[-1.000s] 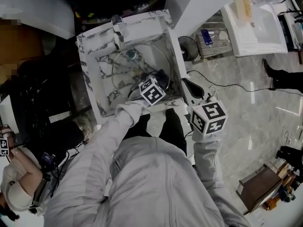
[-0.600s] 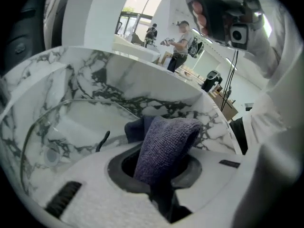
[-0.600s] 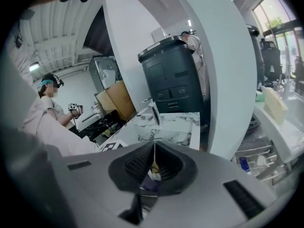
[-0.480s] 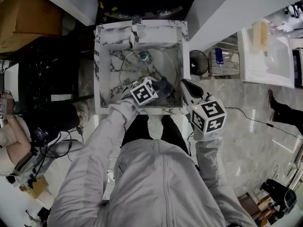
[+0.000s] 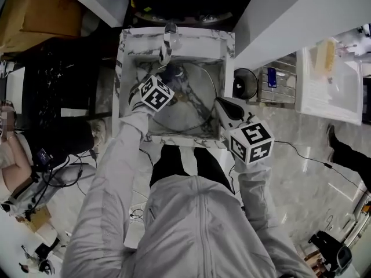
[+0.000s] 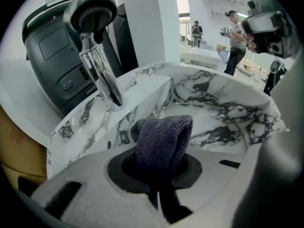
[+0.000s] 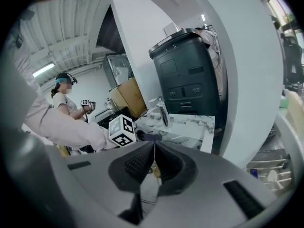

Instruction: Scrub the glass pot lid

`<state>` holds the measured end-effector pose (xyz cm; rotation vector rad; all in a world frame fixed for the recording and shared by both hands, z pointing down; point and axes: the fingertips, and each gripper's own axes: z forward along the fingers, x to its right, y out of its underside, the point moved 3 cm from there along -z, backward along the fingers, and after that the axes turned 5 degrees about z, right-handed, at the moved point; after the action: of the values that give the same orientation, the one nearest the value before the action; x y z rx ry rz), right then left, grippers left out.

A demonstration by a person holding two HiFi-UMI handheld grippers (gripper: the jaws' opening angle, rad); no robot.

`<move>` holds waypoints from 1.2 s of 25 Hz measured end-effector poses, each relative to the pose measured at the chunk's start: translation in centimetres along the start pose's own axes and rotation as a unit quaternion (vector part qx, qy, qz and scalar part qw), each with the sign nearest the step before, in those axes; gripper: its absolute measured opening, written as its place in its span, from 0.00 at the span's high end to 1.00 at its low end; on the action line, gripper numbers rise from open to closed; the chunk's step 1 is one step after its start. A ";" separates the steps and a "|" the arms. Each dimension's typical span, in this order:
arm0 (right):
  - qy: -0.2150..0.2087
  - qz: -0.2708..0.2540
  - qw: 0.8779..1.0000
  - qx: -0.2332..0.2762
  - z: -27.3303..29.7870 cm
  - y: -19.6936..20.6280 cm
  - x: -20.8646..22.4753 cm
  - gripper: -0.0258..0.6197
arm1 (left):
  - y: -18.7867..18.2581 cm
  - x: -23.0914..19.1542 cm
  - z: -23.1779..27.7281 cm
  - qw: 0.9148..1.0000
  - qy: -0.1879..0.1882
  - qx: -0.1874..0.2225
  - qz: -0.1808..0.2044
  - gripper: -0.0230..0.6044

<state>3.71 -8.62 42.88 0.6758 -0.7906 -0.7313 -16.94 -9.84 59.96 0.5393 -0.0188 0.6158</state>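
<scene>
Directly below you, a white marble-patterned sink (image 5: 200,38) holds the round, metal-rimmed glass pot lid (image 5: 191,112), which lies inside the basin and fills most of it.

Your left gripper (image 5: 165,83) reaches into the far left part of the basin. Its jaws are clamped on a dark purple knitted cloth (image 6: 161,141), which sticks up in a folded hump past the tips. A chrome faucet (image 6: 97,56) stands just beyond it on the sink's back ledge.

Your right gripper (image 5: 223,106) sits at the right side of the basin. Its jaws are pressed together, and they appear to pinch the lid's thin rim, with a sliver of pale edge showing between the pads.

The step in hand looks like the scrubbing itself. To do it well:

- Hold the right gripper firm and steady, so the lid cannot spin or slide under the strokes.
- Press the cloth hump flat onto the glass rather than dragging only its tip.
- Work in overlapping circles from the far edge towards the pinched side.
- Use moderate pressure, since glass braced on one edge could slip free or knock the sink wall.
- Steer the left gripper clear of the faucet.
</scene>
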 end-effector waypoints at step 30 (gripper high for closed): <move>-0.030 -0.030 0.998 -0.037 -1.0 3.4 0.4 0.91 | 3.2 9.1 4.2 0.983 0.132 -0.070 0.107 0.85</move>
<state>5.75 -6.74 45.12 0.6156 -0.7976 -0.8344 -10.63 -4.70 66.66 0.3183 0.1318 0.8849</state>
